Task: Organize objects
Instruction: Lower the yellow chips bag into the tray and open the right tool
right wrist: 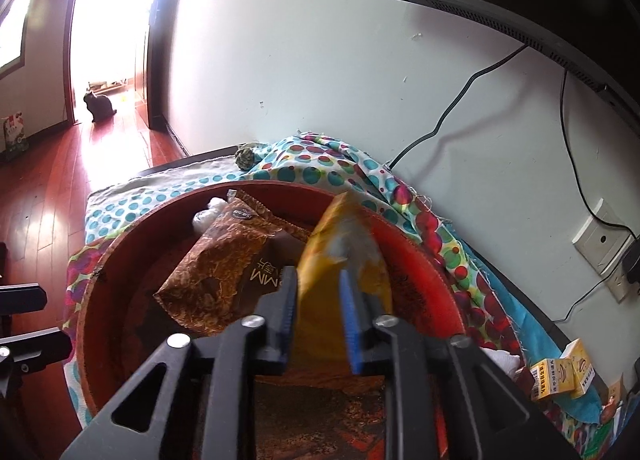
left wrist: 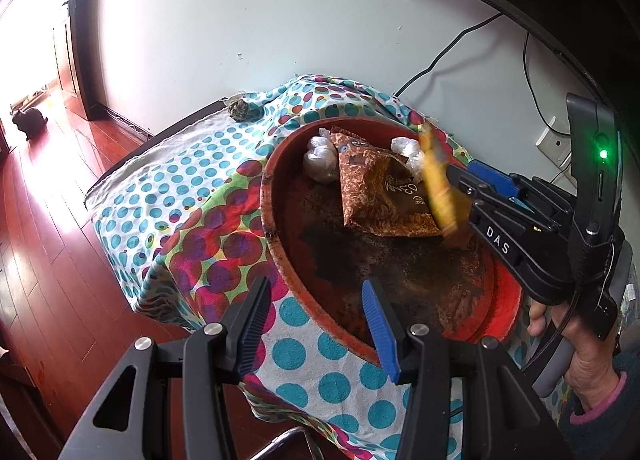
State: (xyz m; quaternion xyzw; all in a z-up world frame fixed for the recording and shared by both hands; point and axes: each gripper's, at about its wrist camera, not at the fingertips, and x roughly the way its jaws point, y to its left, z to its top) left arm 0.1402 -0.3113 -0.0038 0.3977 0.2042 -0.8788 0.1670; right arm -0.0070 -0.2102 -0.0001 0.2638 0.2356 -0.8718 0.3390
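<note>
Right hand-held gripper [right wrist: 318, 316] clamps yellow packet [right wrist: 340, 252] above red tray [right wrist: 424, 260], presumably to drop it beside brown packet [right wrist: 224, 260]; left hand-held gripper [left wrist: 316, 324] hangs wide, empty, at the tray's near rim.

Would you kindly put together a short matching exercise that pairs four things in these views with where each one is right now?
Things:
1. yellow packet
2. brown packet
3. cat
4. small yellow boxes

Places:
A. on the wooden floor by the bright doorway
B. lying inside the red tray, beside white wrapped bundles
C. on the cloth outside the tray, below the wall socket
D. clamped between the fingers of the right gripper, over the tray

Pairs: 1-D, 2-B, 3-A, 4-C
</note>
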